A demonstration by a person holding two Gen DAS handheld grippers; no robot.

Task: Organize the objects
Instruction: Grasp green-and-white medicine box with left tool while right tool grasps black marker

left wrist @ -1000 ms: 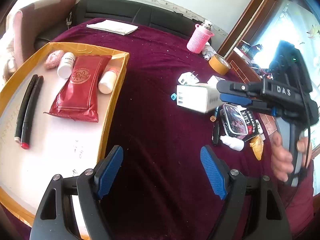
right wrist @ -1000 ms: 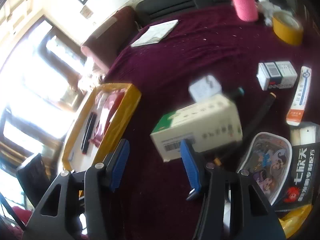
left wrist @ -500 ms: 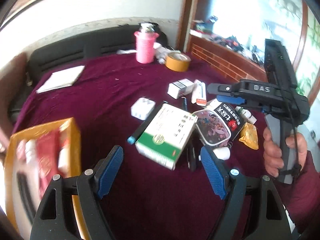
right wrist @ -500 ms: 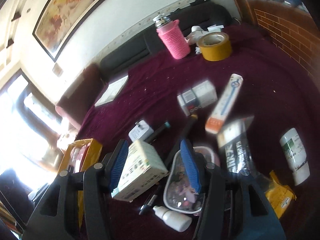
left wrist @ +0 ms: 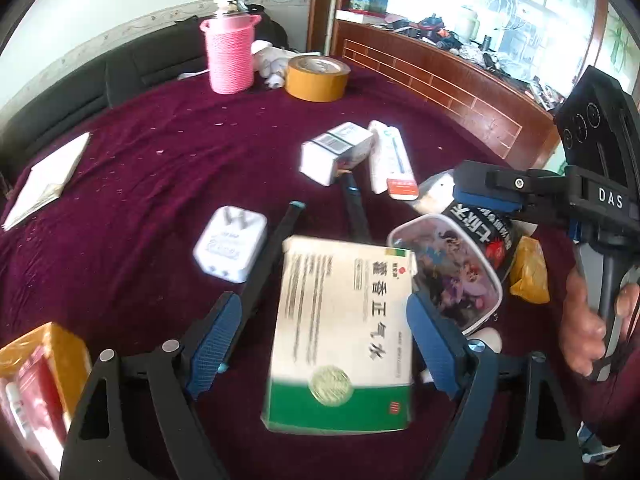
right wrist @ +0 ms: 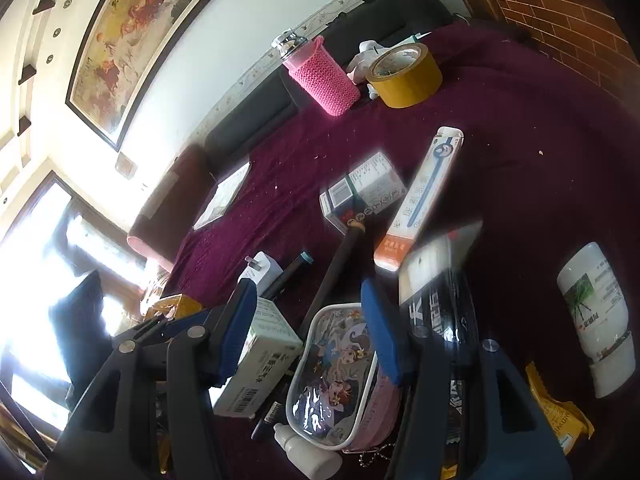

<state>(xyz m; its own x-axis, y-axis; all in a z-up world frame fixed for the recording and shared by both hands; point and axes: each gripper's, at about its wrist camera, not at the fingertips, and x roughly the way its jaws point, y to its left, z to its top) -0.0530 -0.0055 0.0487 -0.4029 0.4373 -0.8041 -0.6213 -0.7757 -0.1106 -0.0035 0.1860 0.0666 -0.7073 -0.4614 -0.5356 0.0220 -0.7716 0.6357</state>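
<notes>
Left claw [left wrist: 316,342]: opening | straddles medicine box [left wrist: 344,332], untouched

Both wrist views look steeply down, close over the maroon table [left wrist: 160,168], sharing the medicine box [left wrist: 344,332] and cartoon pouch [right wrist: 340,376].

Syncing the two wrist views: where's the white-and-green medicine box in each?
Left wrist: white-and-green medicine box lies lower centre, between the open fingers of the left hand-held gripper.
Right wrist: same box sits lower left, partly behind the left finger of the right hand-held gripper.
Shared landmark: cartoon pouch, directly right of the box.
</notes>
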